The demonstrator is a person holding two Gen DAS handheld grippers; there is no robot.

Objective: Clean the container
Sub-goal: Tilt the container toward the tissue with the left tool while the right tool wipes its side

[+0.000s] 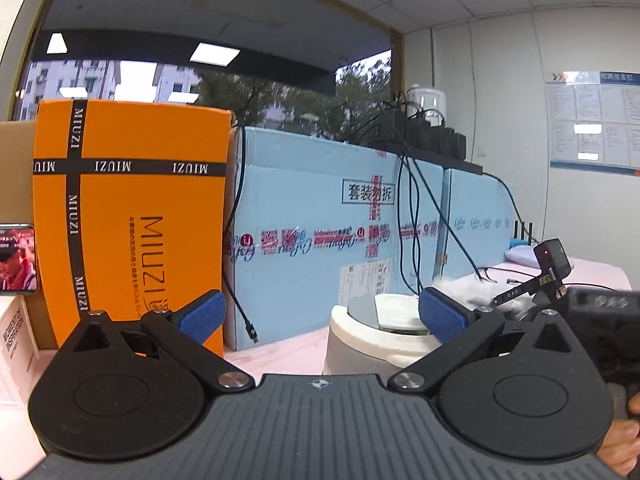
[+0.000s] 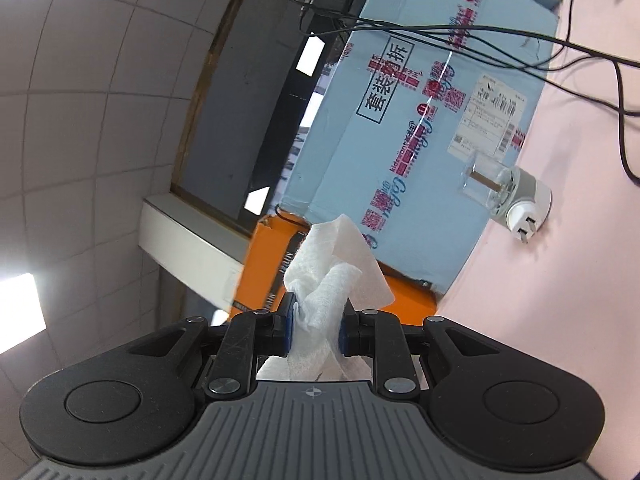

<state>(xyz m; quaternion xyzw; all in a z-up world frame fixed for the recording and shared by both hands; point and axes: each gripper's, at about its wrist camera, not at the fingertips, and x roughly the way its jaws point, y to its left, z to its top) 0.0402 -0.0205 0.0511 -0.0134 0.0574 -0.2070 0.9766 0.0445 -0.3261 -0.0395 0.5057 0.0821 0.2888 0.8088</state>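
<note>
A white round appliance base (image 1: 360, 344) stands on the pink table just ahead of my left gripper (image 1: 320, 316), which is open and empty with its blue pads wide apart. In the right wrist view the same white base with a clear container on top (image 2: 508, 188) stands by the blue box, apart from my right gripper. My right gripper (image 2: 316, 328) is shut on a crumpled white paper towel (image 2: 336, 264) and is rolled sideways. The right gripper's body (image 1: 576, 304) shows at the right of the left wrist view, with white tissue (image 1: 468, 286) beside it.
An orange MIUZI box (image 1: 132, 220) and large light-blue cartons (image 1: 320, 232) stand along the back of the pink table (image 2: 560, 280). Black cables (image 1: 412, 208) hang over the cartons. A phone (image 1: 18, 258) with a lit screen leans at the far left.
</note>
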